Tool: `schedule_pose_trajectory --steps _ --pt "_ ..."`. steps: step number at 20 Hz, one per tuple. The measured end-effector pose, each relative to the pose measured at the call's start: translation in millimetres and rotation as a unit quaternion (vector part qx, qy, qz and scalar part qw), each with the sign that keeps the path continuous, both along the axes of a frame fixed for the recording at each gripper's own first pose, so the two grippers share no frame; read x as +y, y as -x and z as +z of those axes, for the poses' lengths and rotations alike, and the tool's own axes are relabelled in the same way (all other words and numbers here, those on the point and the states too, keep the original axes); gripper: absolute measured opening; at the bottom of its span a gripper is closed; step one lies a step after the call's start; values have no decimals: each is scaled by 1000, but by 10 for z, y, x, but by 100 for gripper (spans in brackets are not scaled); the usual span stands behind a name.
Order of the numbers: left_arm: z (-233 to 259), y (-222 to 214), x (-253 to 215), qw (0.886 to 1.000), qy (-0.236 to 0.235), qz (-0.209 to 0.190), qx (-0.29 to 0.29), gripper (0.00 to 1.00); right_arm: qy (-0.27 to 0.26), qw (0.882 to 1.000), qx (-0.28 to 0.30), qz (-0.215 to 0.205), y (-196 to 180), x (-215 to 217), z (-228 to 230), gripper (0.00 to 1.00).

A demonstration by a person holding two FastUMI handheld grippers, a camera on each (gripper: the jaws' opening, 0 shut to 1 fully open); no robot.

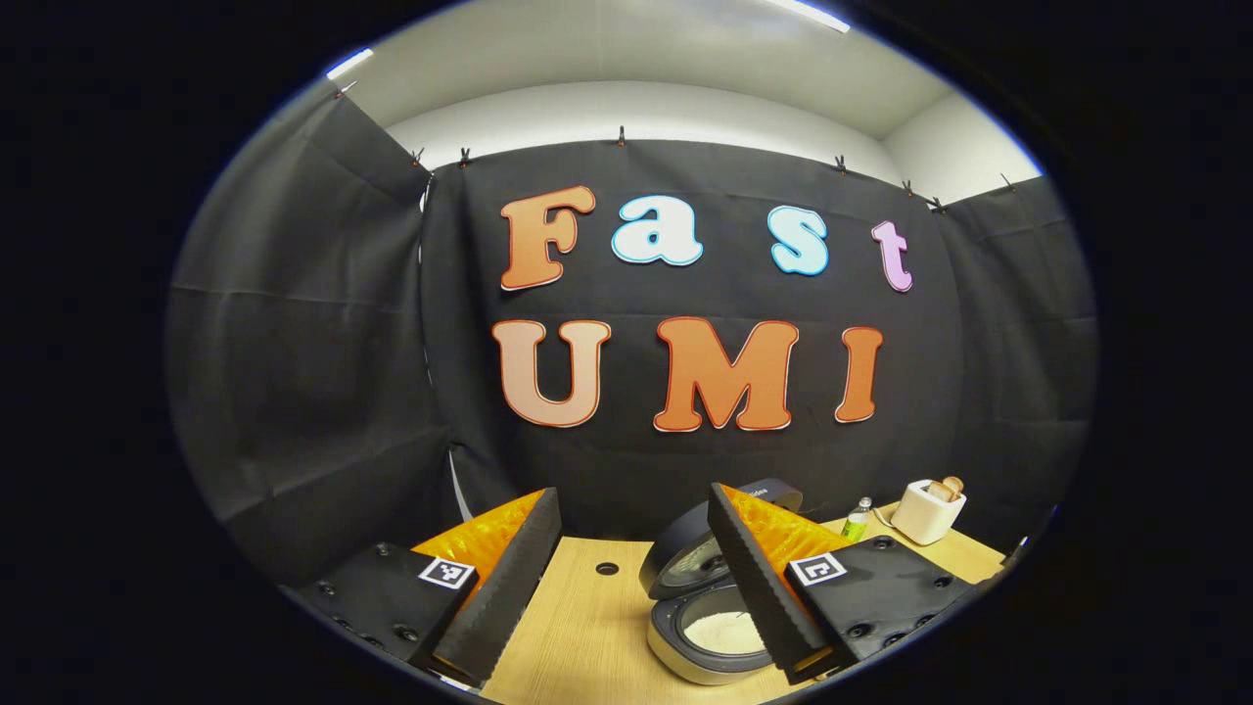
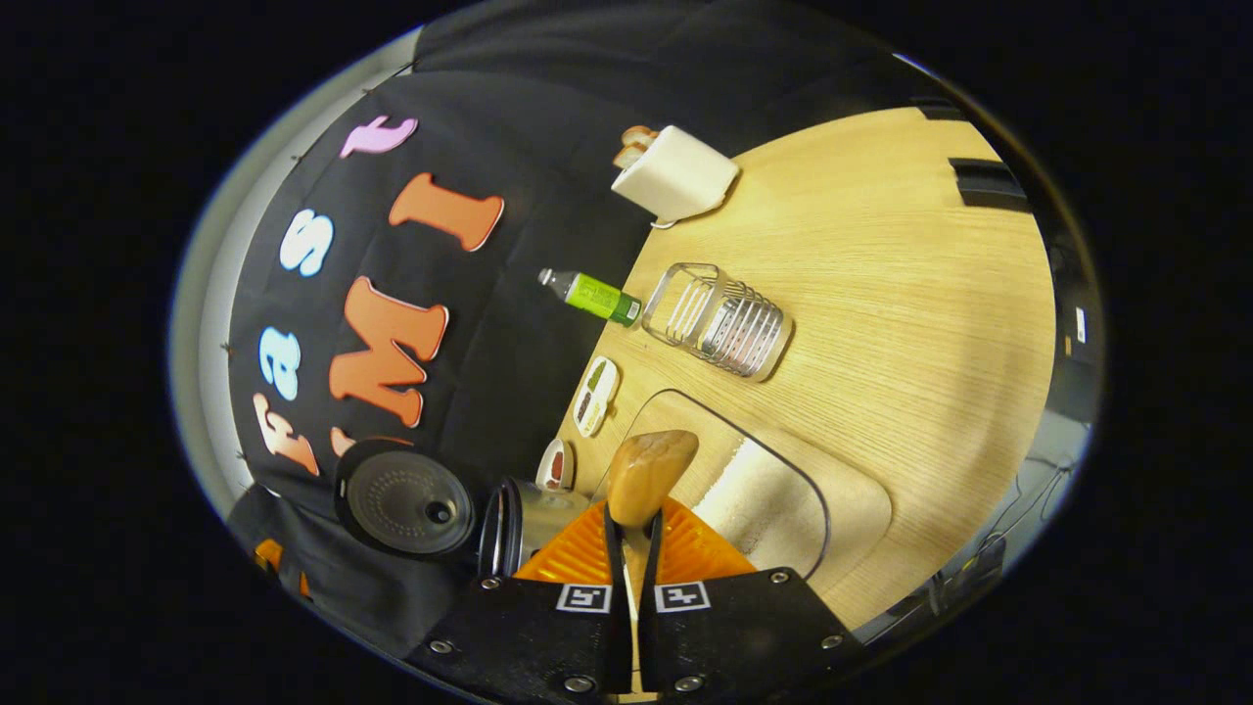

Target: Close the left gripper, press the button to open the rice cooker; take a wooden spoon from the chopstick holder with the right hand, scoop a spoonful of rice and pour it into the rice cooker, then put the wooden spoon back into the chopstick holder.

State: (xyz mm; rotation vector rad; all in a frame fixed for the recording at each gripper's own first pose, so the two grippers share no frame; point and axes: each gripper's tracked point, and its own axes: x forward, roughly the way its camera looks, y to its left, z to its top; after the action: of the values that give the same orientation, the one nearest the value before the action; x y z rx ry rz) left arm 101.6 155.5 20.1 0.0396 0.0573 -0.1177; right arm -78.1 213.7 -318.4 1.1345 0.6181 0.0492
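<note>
Close in, the right gripper [image 2: 632, 534] has its fingers nearly together, pinching the wooden spoon [image 2: 646, 475] by its handle — the bowl points straight ahead, over a clear tray of rice [image 2: 768, 504]. Most of the handle is hidden between the fingers. Farther off stands the chopstick holder [image 2: 719, 320]. The left gripper [image 1: 626, 573] is spread wide, holding nothing — its right finger cuts across the open rice cooker [image 1: 700, 612].

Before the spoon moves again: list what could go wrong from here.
1. The right gripper holds the spoon near its bowl, tilted; any rice in it may spill onto the table short of the cooker.
2. The holder is light wire; a careless return could tip it.
3. The left gripper sits open by the cooker, possibly in the spoon's way.
</note>
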Motion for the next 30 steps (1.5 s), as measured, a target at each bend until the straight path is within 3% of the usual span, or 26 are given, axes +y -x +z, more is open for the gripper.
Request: schedule_pose_trajectory --steps 12,18,30 --pt "103 54 82 1000 12 7 -16 100 -82 996 -12 -45 -59 -231 475 2" --pt "108 50 137 1000 21 11 -18 100 -92 994 -35 -47 -151 -247 921 2" --pt "25 -19 458 999 32 39 -15 100 -106 990 -94 -12 -589 201 1928 2"
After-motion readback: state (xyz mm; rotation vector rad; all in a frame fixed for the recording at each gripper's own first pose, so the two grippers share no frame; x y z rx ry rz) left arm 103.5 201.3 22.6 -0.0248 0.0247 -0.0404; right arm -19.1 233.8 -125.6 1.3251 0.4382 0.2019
